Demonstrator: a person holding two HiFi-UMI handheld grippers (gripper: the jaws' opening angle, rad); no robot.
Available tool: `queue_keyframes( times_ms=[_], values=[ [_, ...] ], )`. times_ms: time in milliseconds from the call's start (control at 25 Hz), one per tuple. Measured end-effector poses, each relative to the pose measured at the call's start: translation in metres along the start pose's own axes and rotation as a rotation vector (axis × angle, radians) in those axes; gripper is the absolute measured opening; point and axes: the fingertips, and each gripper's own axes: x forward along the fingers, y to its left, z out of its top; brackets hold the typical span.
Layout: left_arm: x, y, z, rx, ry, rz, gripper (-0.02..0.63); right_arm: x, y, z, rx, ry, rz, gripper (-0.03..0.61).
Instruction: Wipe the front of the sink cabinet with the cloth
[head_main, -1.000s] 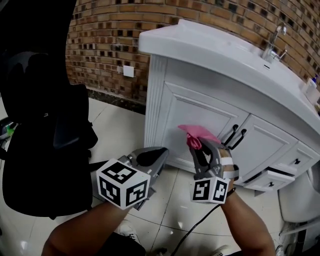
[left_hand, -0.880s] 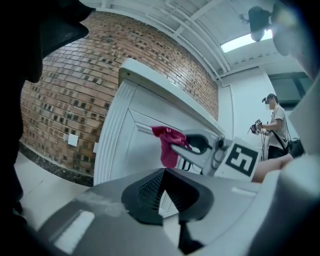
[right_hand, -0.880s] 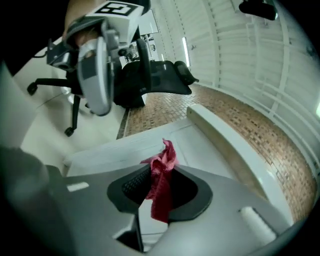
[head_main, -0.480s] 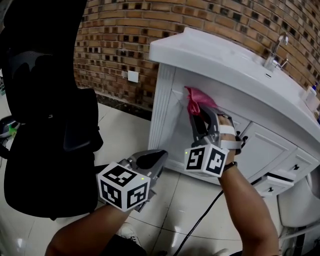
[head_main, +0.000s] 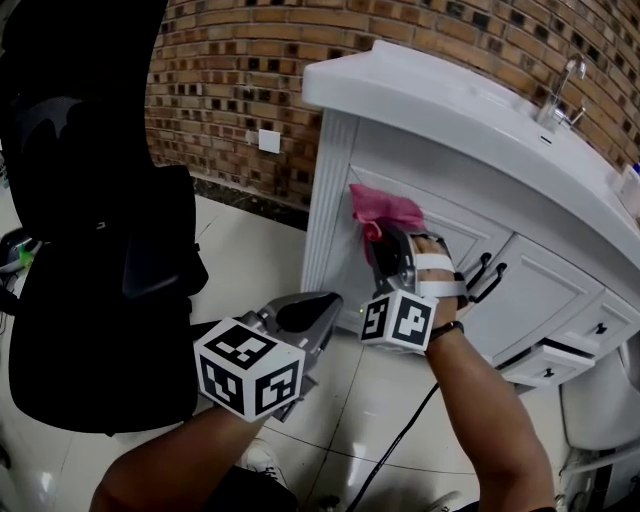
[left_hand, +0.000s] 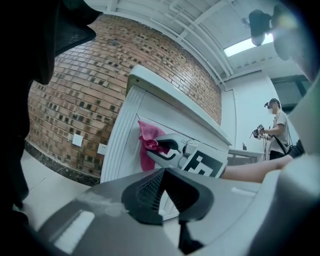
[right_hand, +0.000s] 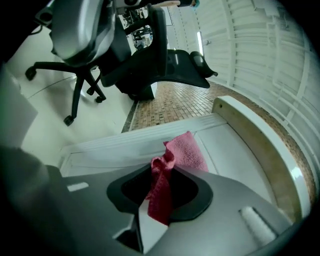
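Note:
The white sink cabinet (head_main: 452, 190) stands against a brick wall. A pink cloth (head_main: 384, 211) lies pressed flat on the upper left part of its left door, near the fluted corner post. My right gripper (head_main: 386, 244) is shut on the cloth's bunched end. The right gripper view shows the cloth (right_hand: 183, 152) spreading onto the door panel beyond the right gripper (right_hand: 167, 170). My left gripper (head_main: 303, 318) hangs lower and to the left, away from the cabinet, shut with nothing in it. In the left gripper view, past the left gripper (left_hand: 165, 170), the cloth (left_hand: 146, 148) shows on the door.
A black office chair (head_main: 90, 230) stands close on the left. Two dark door handles (head_main: 486, 279) and a partly open drawer (head_main: 548, 360) are right of the cloth. A faucet (head_main: 556, 96) stands on the basin. A black cable (head_main: 398, 442) trails below my right arm. A person (left_hand: 274, 128) stands far off.
My right gripper has carried the cloth up and to the left across the left door, from beside the handles to the upper left corner. The left gripper has stayed put.

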Motion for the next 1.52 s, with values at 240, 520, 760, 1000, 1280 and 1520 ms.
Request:
queue_keyframes(
  times_ms=[240,520,760,1000,1280,1520],
  values=[
    [-0.001,0.005,0.001,-0.013,0.003,0.010,0.006,0.006,0.044,-0.002,-0.002,0.000,0.061,0.100],
    [0.000,0.006,-0.007,-0.011,0.028,0.009,0.006,0.009,0.102,-0.014,0.023,0.007,0.144,0.100],
    [-0.004,0.011,-0.007,-0.028,0.030,0.015,0.006,0.012,0.165,-0.025,0.017,0.021,0.238,0.100],
    [-0.003,0.013,-0.012,-0.035,0.044,0.016,0.006,0.015,0.218,-0.036,-0.003,0.035,0.318,0.100],
    [-0.003,0.014,-0.018,-0.037,0.064,0.015,0.006,0.018,0.271,-0.046,-0.025,0.064,0.405,0.100],
    [-0.006,0.019,-0.025,-0.036,0.083,0.028,0.006,0.018,0.317,-0.059,-0.030,0.102,0.494,0.100]
  ],
)
